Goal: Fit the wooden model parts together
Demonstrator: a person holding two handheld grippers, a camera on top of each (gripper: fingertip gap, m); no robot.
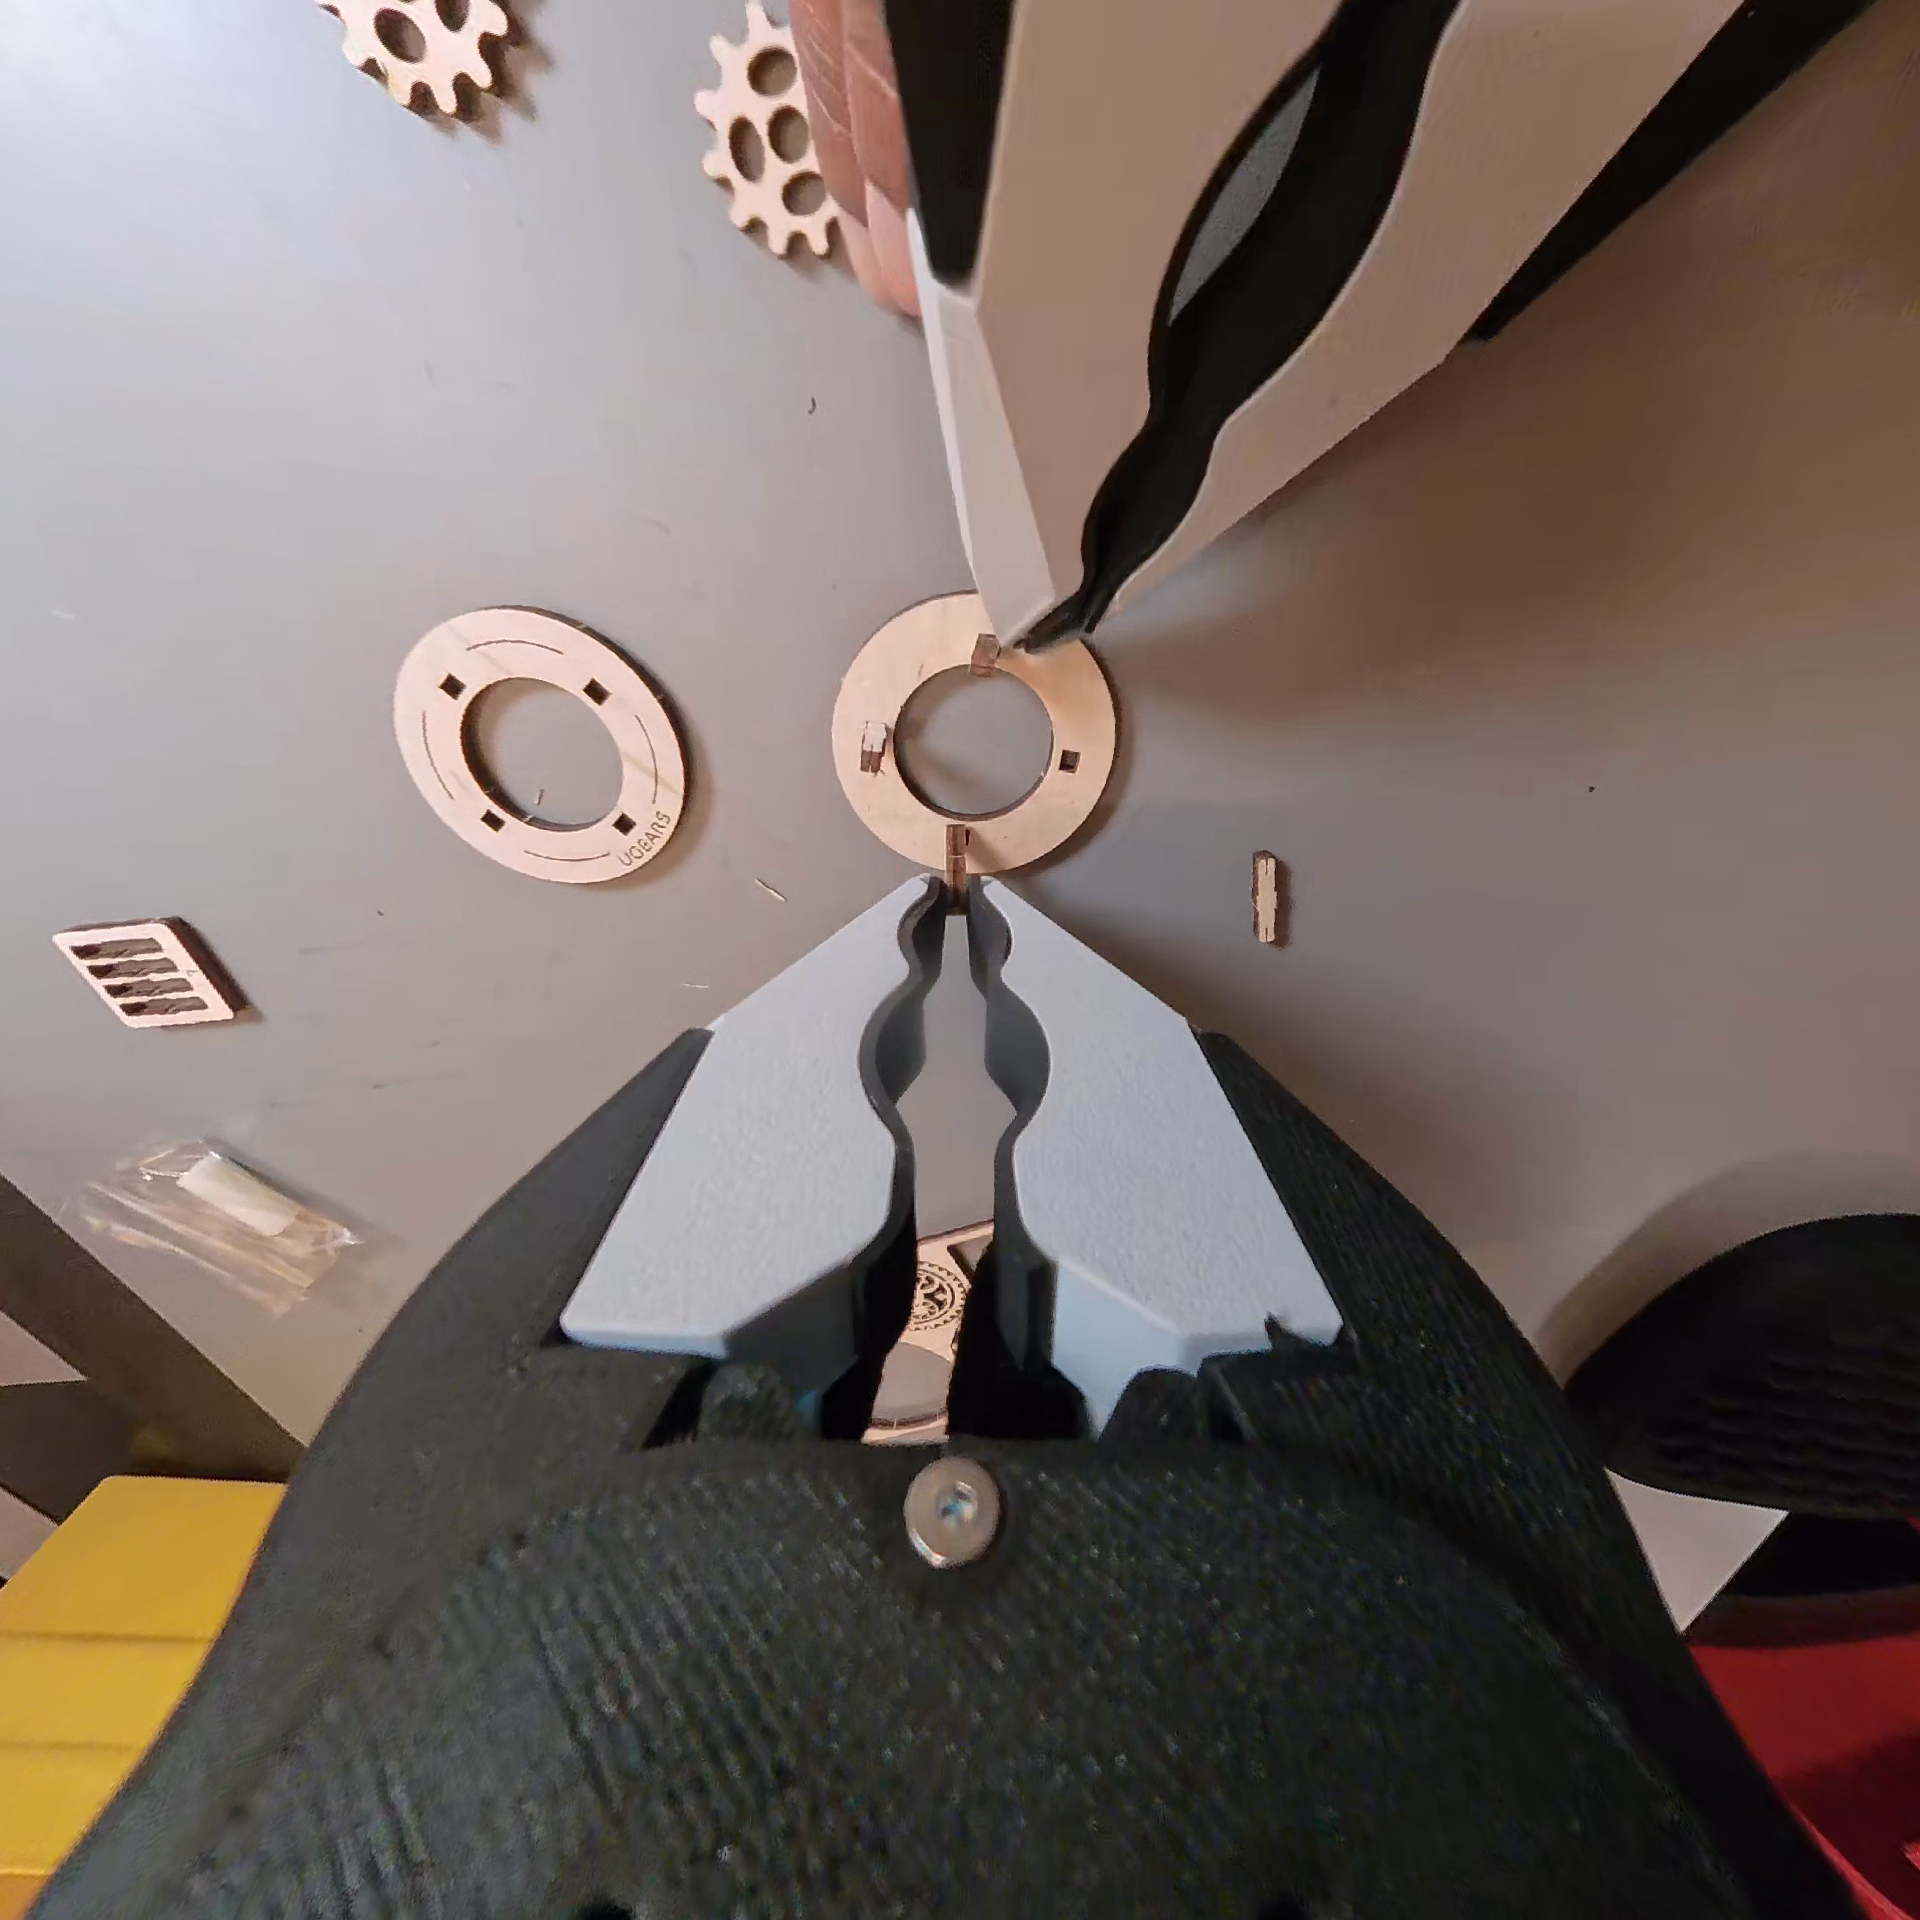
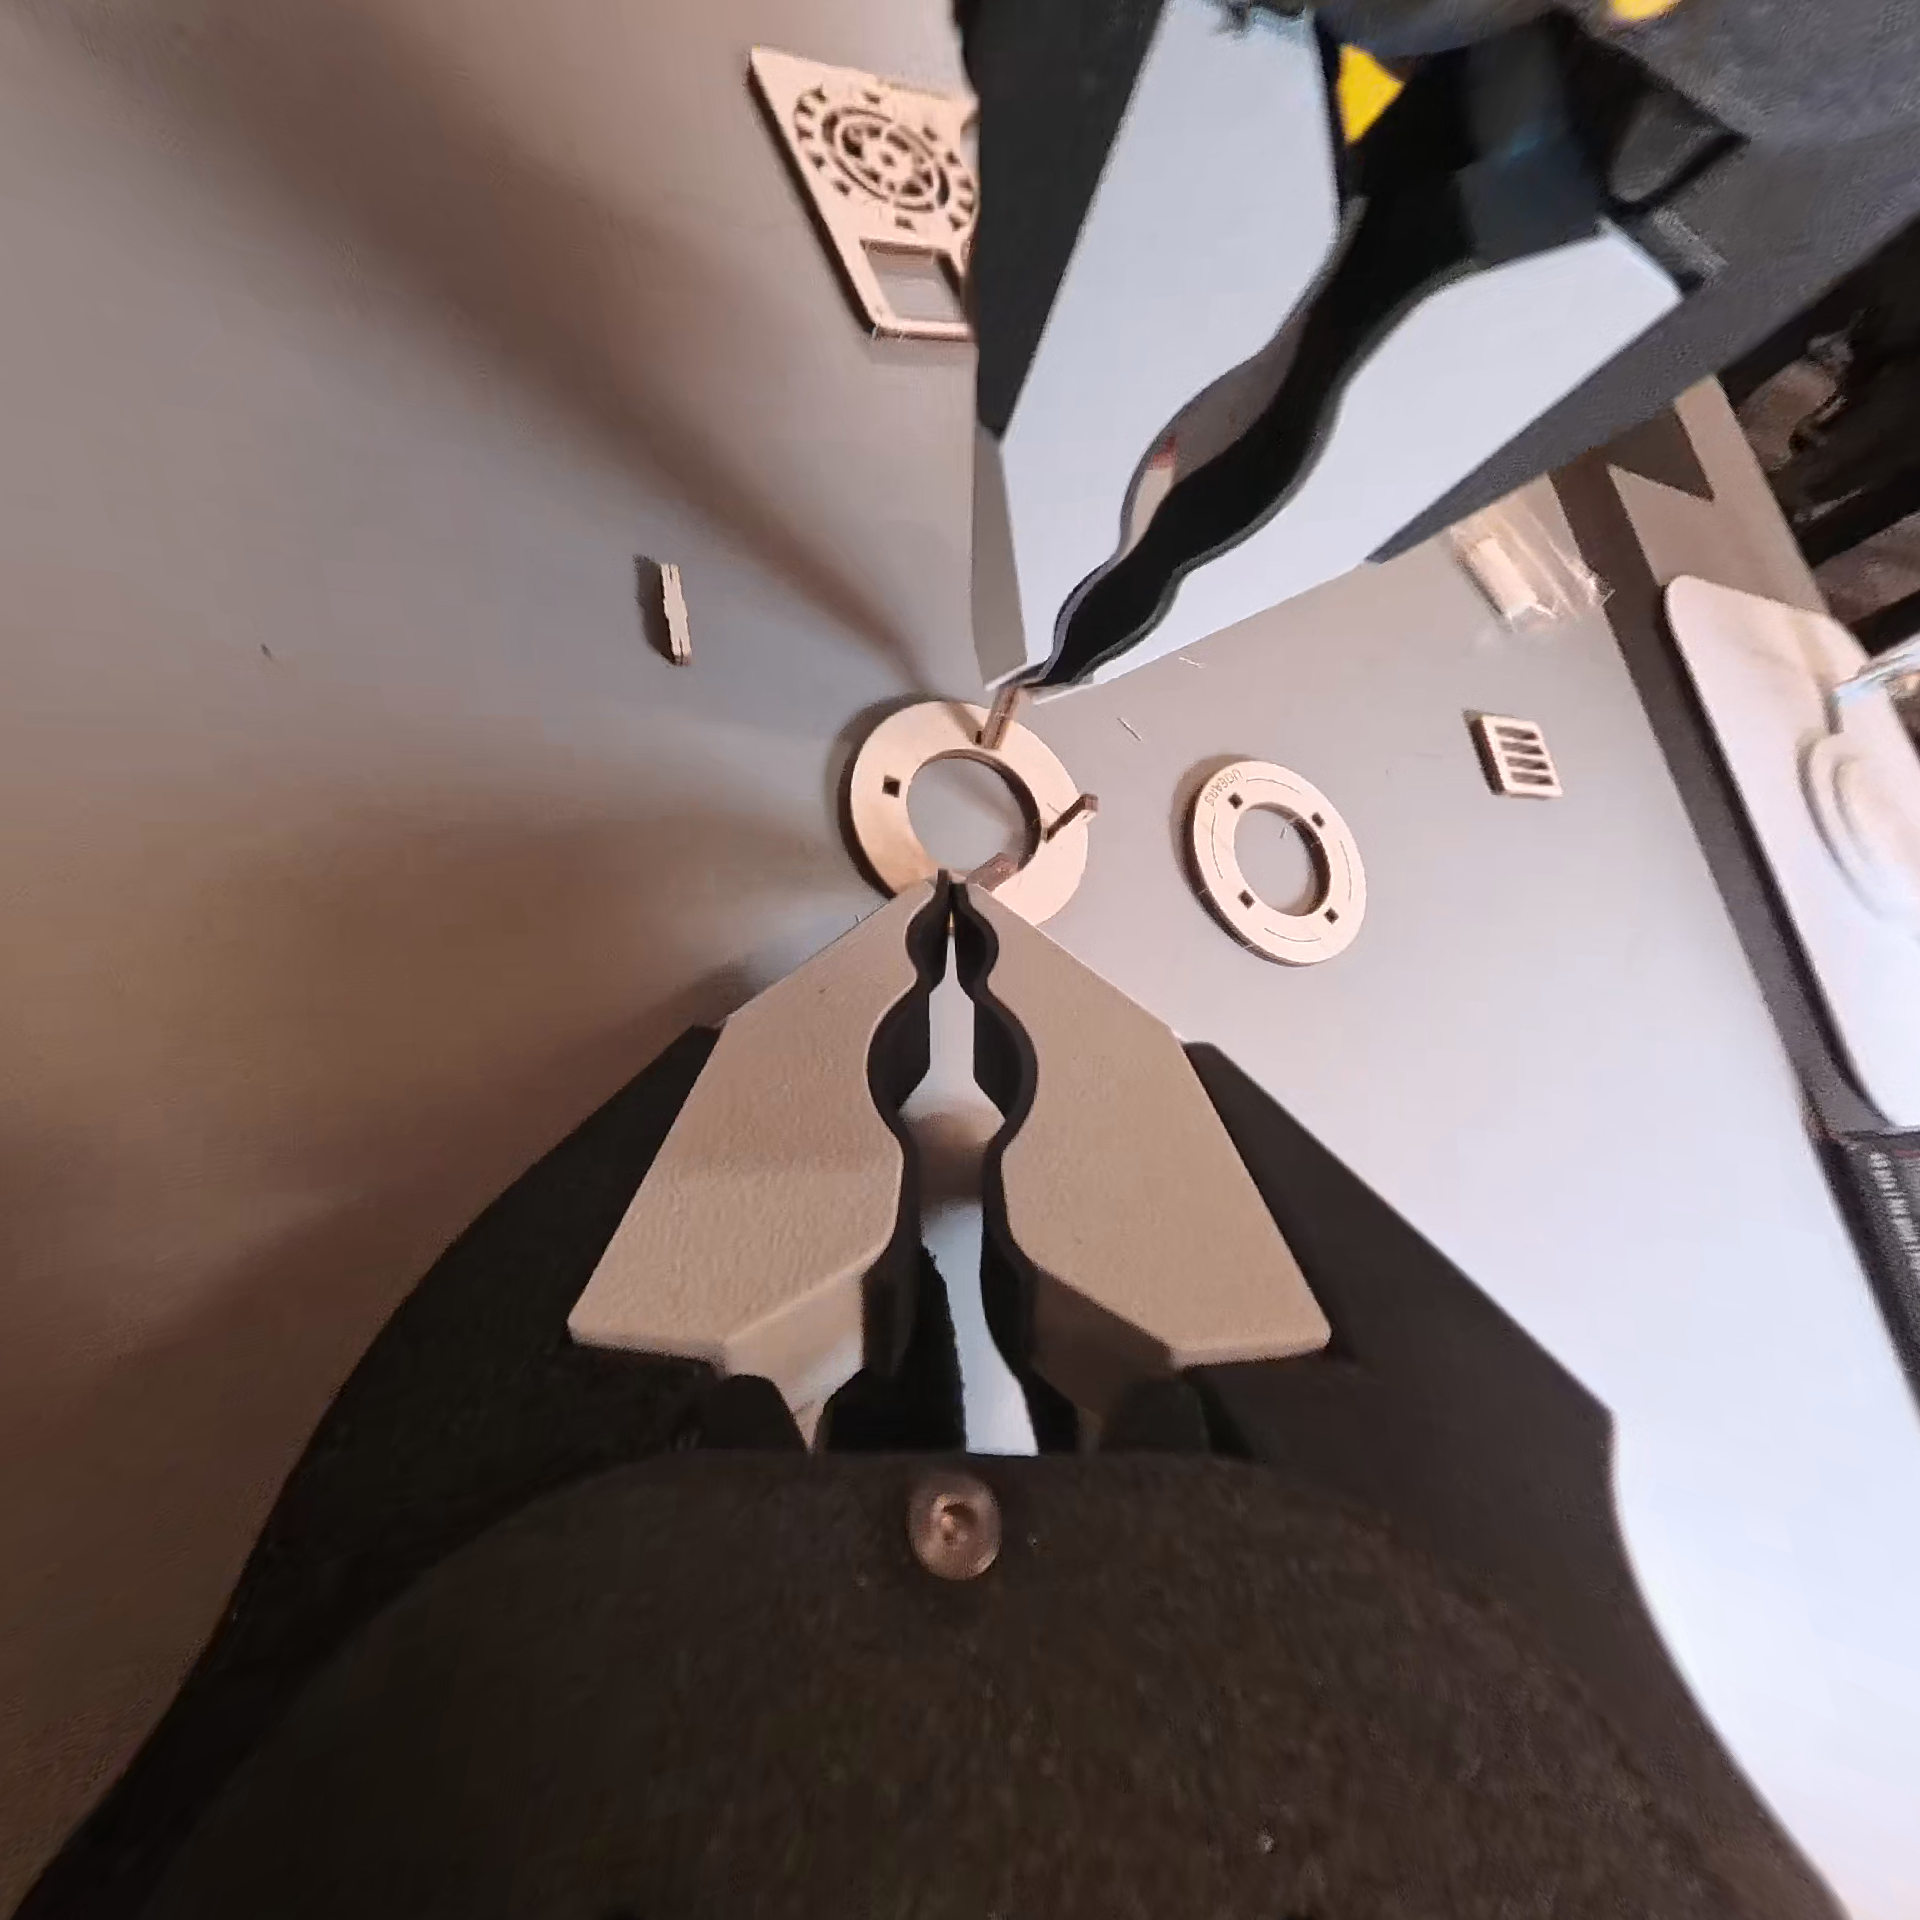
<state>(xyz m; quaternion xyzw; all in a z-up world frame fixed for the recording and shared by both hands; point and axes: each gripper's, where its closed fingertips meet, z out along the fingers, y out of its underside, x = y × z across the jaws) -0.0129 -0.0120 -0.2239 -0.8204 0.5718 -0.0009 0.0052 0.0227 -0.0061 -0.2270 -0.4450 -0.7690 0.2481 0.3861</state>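
Observation:
A wooden ring (image 1: 1081,727) lies flat on the grey table (image 1: 312,416), with three small pegs standing in its square holes and one hole bare. My left gripper (image 1: 956,896) is shut on the nearest peg (image 1: 954,854), which stands in the ring. The right wrist view shows that gripper (image 2: 1023,681) from above, pinching the same peg (image 2: 1000,719). My right gripper (image 2: 951,888) is shut, its pads together, with its tips over the ring (image 2: 883,831) beside another peg (image 2: 997,868). It also shows in the left wrist view (image 1: 1039,636).
A second wooden ring (image 1: 634,790) (image 2: 1210,873) and a loose peg (image 1: 1268,899) (image 2: 675,613) lie nearby. Two wooden gears (image 1: 769,145), a small slotted piece (image 1: 156,971), a plastic bag (image 1: 218,1226), a cut wooden sheet (image 2: 883,197) and a yellow box (image 1: 104,1662) surround them. My hands' fingertips stand some 4 centimetres from each other. My left gripper's tips are some 15 centimetres from the small slotted piece (image 1: 156,971). It turns up in the right wrist view (image 2: 1516,754) as well.

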